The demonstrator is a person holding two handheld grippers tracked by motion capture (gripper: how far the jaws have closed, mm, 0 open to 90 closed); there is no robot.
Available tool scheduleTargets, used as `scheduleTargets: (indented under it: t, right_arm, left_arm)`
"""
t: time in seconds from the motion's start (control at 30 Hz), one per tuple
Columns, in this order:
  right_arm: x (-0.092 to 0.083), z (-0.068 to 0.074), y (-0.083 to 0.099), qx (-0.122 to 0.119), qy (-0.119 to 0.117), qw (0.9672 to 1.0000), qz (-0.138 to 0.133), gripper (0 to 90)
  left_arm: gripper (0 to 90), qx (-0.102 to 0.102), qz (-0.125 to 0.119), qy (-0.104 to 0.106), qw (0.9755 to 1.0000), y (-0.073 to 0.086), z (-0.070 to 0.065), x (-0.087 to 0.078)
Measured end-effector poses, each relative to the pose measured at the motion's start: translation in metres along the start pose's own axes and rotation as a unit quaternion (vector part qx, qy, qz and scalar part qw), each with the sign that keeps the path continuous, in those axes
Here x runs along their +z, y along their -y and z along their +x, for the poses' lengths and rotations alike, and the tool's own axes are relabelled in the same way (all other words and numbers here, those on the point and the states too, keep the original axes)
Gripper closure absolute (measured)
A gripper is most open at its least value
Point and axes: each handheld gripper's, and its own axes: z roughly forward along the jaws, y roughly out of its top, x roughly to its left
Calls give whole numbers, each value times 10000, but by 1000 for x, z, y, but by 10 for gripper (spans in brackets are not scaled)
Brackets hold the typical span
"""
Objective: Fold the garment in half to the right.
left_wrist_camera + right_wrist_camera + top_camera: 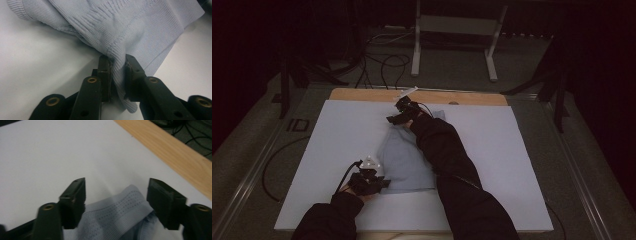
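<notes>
A pale blue knitted garment (404, 160) lies folded in the middle of the white sheet (337, 135). My left gripper (382, 183) is at its near left corner, shut on a pinched fold of the ribbed fabric (117, 72). My right gripper (393, 119) reaches across to the garment's far end, with the dark sleeve (447, 155) lying over the cloth. Its jaws stand wide open (116, 192) above the perforated hem (120, 206), with nothing between them.
The white sheet covers most of a wooden table, whose bare strip (362, 94) shows along the far edge (172, 152). Beyond it are floor cables (384, 62) and a white metal stand (452, 30). A black cable (274, 160) loops off the table's left side.
</notes>
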Motion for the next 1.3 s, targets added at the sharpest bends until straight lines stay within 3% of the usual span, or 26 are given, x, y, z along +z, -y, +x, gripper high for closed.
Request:
scheduleTargets:
  t: [0.1, 0.13, 0.3, 0.47, 0.53, 0.6, 0.77, 0.87, 0.97, 1.3]
  right_arm:
    - [5, 0, 0, 19, -9, 10000, 82, 358]
    - [11, -1, 1, 63, 106, 9996, 259, 364]
    - [23, -2, 4, 32, 314, 9976, 610, 348]
    - [34, 0, 8, 33, 337, 9959, 839, 325]
    - [36, 1, 11, -3, 447, 9949, 901, 343]
    - [36, 1, 11, -8, 468, 9949, 896, 390]
    - [32, 0, 10, -141, 404, 9944, 966, 693]
    - [32, 2, 8, -265, 486, 9930, 1048, 820]
    - [31, 2, 7, -283, 440, 9925, 1103, 859]
    - [10, 4, -4, -410, 438, 9945, 857, 868]
  left_arm:
    - [796, 2, 8, 3, 10000, 0, 0, 0]
    - [803, 4, 10, 35, 10000, -1, 0, 0]
    - [812, 29, 7, 44, 10000, -2, -1, -1]
    - [818, 85, 26, 25, 10000, -2, -3, -1]
    - [819, 73, 19, 19, 10000, -2, -3, -1]
    - [819, 85, 18, 27, 10000, -2, -4, -1]
    - [824, 113, 33, 32, 9999, -2, -5, -1]
    - [828, 68, 7, 46, 10000, -2, -3, -2]
    - [829, 68, 11, 60, 10000, -3, -3, -1]
    - [836, 127, 2, 57, 9999, -5, -6, -5]
